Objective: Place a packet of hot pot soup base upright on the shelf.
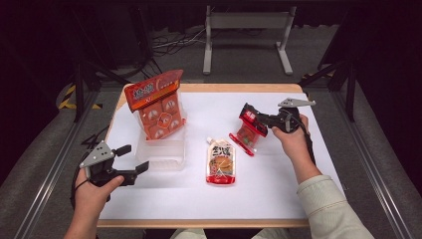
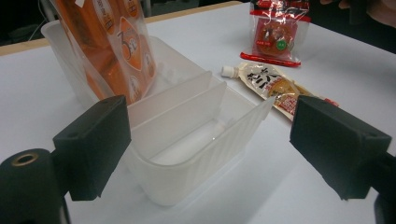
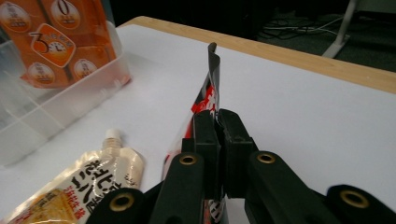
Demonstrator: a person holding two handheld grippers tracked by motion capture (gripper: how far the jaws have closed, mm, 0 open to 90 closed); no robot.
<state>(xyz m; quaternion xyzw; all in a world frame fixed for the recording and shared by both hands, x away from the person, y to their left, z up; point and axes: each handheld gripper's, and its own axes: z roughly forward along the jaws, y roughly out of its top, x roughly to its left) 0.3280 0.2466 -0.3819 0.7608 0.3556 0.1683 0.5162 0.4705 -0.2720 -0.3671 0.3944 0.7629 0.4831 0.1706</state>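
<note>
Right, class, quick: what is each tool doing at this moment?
Left tool: open, holding nothing.
Right tool: closed on the red-and-clear plastic snack packet.

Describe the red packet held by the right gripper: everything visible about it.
The red packet is a flat, glossy plastic pouch with a red top band bearing white print, a clear window over reddish contents, and a red bottom seal. The right gripper is shut on its upper part, edge-on between the jaws in the right gripper view. It hangs tilted, right of the spouted pouch; whether its lower edge touches the table is unclear.
</note>
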